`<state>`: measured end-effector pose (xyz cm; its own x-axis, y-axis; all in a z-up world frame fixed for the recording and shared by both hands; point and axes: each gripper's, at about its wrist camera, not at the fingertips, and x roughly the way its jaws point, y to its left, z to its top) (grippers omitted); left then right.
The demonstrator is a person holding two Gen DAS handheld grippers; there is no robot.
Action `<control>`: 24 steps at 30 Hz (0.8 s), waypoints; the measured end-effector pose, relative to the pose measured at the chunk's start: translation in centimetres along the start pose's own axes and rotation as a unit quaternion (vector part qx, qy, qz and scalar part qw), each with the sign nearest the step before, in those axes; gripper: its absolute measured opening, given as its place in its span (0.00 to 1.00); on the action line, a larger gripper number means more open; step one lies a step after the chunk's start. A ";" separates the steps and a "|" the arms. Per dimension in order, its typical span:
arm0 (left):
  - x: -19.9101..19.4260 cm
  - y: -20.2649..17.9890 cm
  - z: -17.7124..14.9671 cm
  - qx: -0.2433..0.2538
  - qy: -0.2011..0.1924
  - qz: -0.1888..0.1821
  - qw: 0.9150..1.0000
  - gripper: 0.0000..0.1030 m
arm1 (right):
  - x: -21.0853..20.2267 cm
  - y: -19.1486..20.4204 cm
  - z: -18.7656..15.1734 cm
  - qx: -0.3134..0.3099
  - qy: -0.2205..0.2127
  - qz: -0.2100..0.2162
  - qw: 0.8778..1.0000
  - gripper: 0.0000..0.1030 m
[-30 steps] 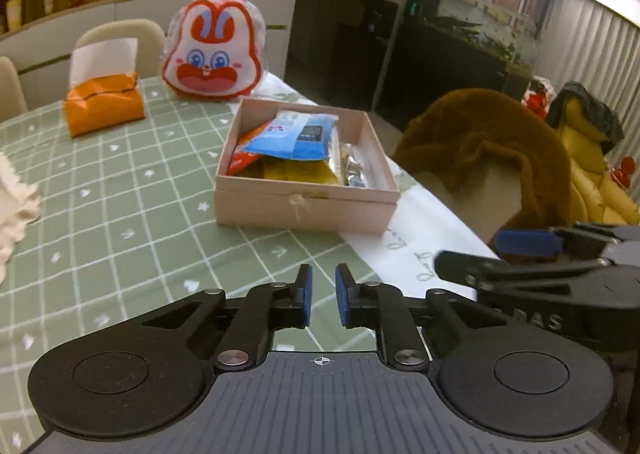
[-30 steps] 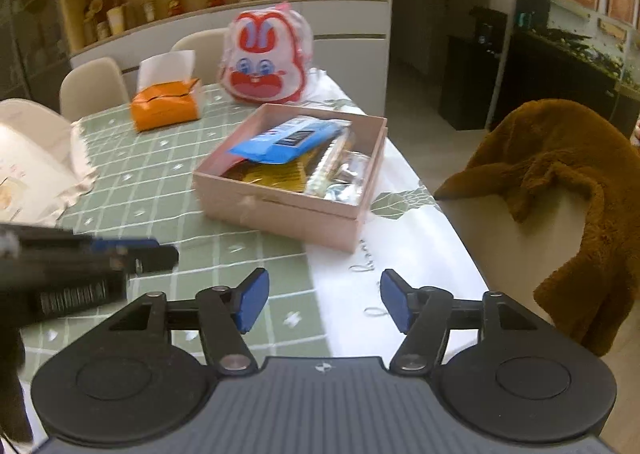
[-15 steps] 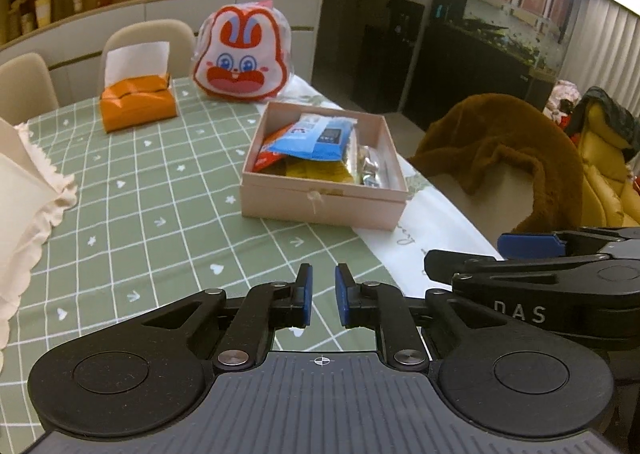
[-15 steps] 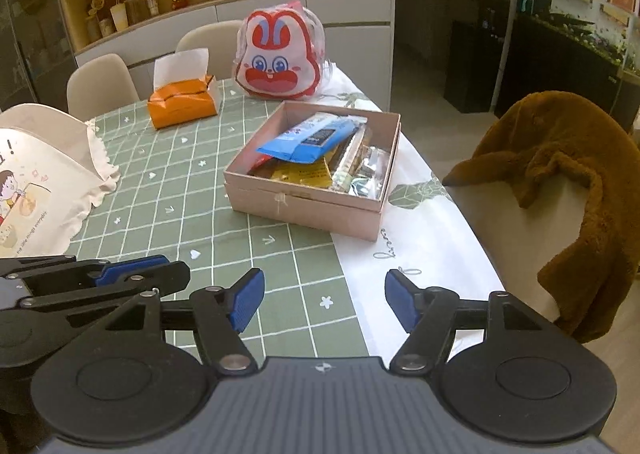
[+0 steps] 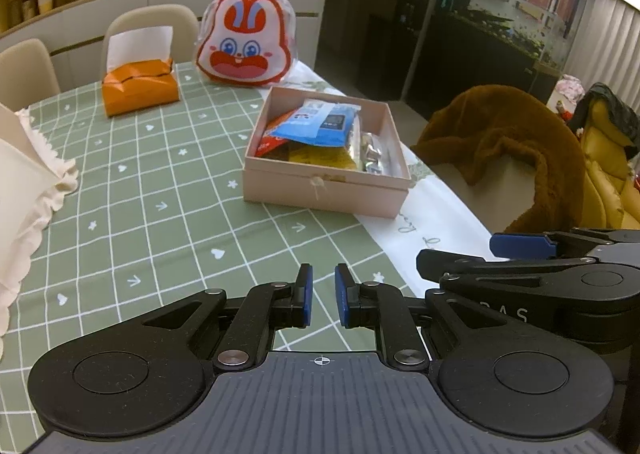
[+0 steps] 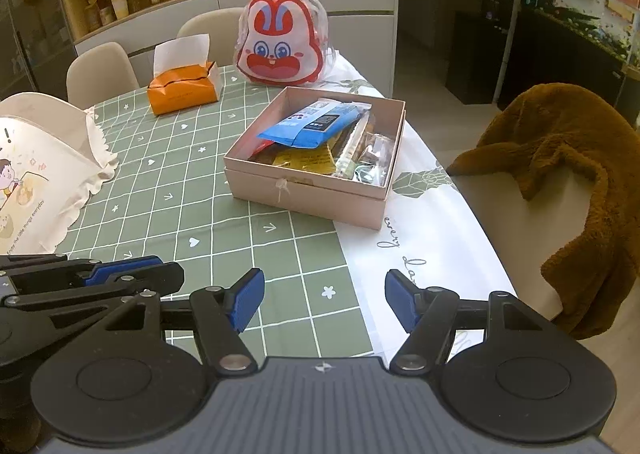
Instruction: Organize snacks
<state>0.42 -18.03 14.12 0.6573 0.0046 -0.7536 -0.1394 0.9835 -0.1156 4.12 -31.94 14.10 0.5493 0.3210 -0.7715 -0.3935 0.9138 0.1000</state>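
An open pink box (image 5: 324,190) (image 6: 304,198) stands on the green checked tablecloth (image 5: 160,182) near the table's right edge. In it lie a blue snack pack (image 5: 320,126) (image 6: 316,124) on top, a yellow pack (image 5: 324,156) (image 6: 310,160), a red pack (image 5: 268,142) and clear-wrapped sweets (image 5: 372,152) (image 6: 372,158). My left gripper (image 5: 322,294) hovers short of the box, shut with nothing between its blue pads. My right gripper (image 6: 325,300) hangs beside it on the right, open and empty, over the cloth's white border. Each gripper shows in the other's view: the right gripper (image 5: 520,250) and the left gripper (image 6: 120,270).
A rabbit-faced bag (image 5: 244,46) (image 6: 280,50) and an orange tissue box (image 5: 138,88) (image 6: 182,90) stand behind the pink box. A white frilled bag (image 5: 24,182) (image 6: 36,174) lies at the left. A chair draped in brown fleece (image 5: 500,134) (image 6: 568,142) stands right of the table.
Both views have swung slightly, so the box and the rabbit bag sit a little further right and more of the white frilled bag shows. Both grippers' jaws stand as before.
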 end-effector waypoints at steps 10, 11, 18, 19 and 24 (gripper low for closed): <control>0.0 0.0 0.1 0.001 0.001 -0.005 1.000 0.16 | 0.0 -0.4 0.0 0.005 0.001 -0.005 1.000 0.66; 0.0 0.0 0.1 0.001 0.001 -0.005 1.000 0.16 | 0.0 -0.5 0.0 0.005 0.001 -0.005 1.000 0.66; 0.0 0.0 0.1 0.001 0.000 -0.006 1.000 0.16 | 0.1 -0.6 0.0 0.006 0.000 -0.005 1.000 0.66; 0.0 0.0 0.1 0.001 0.000 -0.006 1.000 0.16 | 0.1 -0.6 0.0 0.006 0.000 -0.005 1.000 0.66; 0.0 0.0 0.1 0.001 0.001 -0.006 1.000 0.16 | 0.1 -0.6 -0.1 0.006 0.000 -0.006 1.000 0.66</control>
<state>0.44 -17.97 14.20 0.6582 -0.0083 -0.7528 -0.1296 0.9838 -0.1242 4.36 -32.52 13.94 0.5532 0.3106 -0.7730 -0.3786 0.9203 0.0988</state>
